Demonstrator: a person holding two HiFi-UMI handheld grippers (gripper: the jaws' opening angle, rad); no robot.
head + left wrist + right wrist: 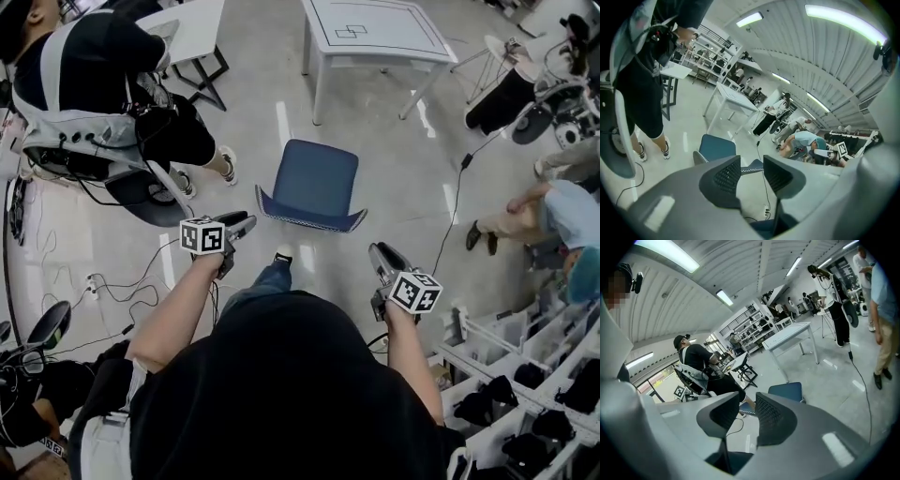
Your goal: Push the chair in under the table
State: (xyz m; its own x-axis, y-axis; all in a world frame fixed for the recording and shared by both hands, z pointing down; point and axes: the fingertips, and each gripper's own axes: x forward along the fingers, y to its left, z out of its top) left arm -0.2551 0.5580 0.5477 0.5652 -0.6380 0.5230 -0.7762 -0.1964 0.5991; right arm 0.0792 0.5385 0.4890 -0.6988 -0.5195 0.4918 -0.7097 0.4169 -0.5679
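A blue chair stands on the grey floor with its backrest toward me, a little short of the white table beyond it. My left gripper hovers just left of the backrest's near edge, and my right gripper hangs to the right of it and nearer to me; neither touches the chair. In the left gripper view the jaws stand slightly apart with nothing between them, and the chair and table lie ahead. The right gripper shows the same small empty gap, with the chair beyond.
A person in black sits at the left near a second white table. Another person bends over at the right. A black cable runs across the floor right of the chair. Shelves of bins fill the lower right.
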